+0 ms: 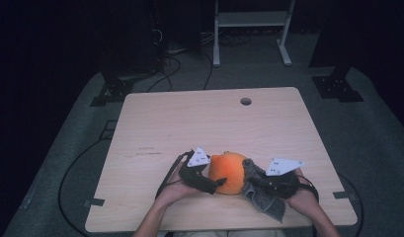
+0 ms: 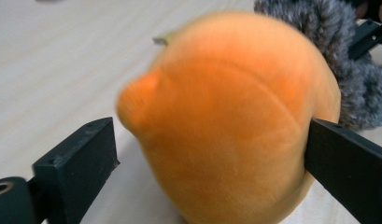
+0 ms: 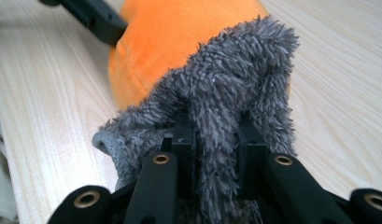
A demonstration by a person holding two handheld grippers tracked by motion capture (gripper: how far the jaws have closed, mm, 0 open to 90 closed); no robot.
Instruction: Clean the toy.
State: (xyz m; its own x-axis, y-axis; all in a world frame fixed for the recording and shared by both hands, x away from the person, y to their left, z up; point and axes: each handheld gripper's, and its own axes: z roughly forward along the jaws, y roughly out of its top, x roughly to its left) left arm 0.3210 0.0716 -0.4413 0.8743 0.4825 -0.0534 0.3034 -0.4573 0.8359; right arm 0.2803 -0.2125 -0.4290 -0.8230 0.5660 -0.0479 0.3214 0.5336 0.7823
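Orange plush fruit (image 1: 230,173) near the wooden table's (image 1: 189,123) front edge, between the spread jaws of the left gripper (image 1: 217,185), right jaw touching its side, left jaw just clear, right gripper (image 1: 254,178) clamped on a grey fluffy cloth (image 1: 261,197) pressed against the plush's other side.

We see a pale wooden table (image 1: 165,123) with a round hole (image 1: 246,101); an orange plush toy (image 1: 230,173) rests on it. A grey cloth (image 1: 266,202) lies beside the toy.

A bright orange plush fruit (image 1: 229,173) lies on a pale wood-grain table (image 1: 189,123). A shaggy grey cloth (image 1: 261,195) is on its right. Both grippers are black, left (image 1: 217,183) and right (image 3: 215,140).
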